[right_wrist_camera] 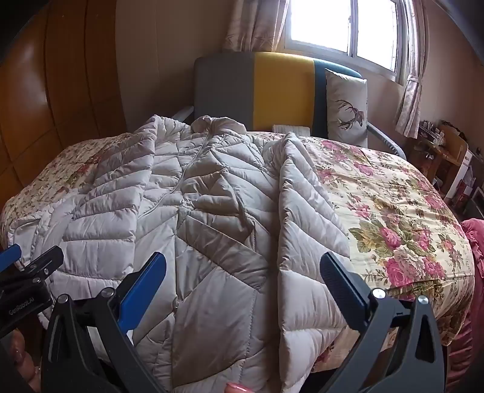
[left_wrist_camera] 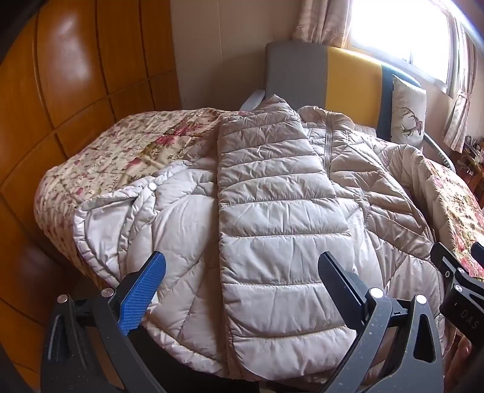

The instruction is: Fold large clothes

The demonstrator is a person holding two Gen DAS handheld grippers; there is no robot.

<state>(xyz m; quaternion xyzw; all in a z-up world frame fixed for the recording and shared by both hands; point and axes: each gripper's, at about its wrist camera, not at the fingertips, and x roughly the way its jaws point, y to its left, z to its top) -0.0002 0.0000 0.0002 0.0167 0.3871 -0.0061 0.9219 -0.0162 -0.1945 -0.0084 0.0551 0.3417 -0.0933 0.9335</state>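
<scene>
A large pale beige quilted down jacket (left_wrist_camera: pixel 272 211) lies spread on the bed, front up, zipper running toward the headboard. One sleeve (left_wrist_camera: pixel 266 169) is folded lengthwise over its body. In the right wrist view the jacket (right_wrist_camera: pixel 196 211) fills the left and middle, with a folded strip (right_wrist_camera: pixel 302 211) along its right edge. My left gripper (left_wrist_camera: pixel 242 272) is open and empty, hovering over the jacket's near hem. My right gripper (right_wrist_camera: pixel 242 272) is open and empty over the hem too. Each gripper's tip shows at the other view's edge.
The bed carries a floral quilt (right_wrist_camera: pixel 393 211). A grey, yellow and blue headboard (right_wrist_camera: pixel 272 90) and a deer-print pillow (right_wrist_camera: pixel 348 105) stand at the far end. A wooden wardrobe (left_wrist_camera: pixel 75 90) is on the left, a window (right_wrist_camera: pixel 348 27) behind, cluttered shelves (right_wrist_camera: pixel 447 157) at right.
</scene>
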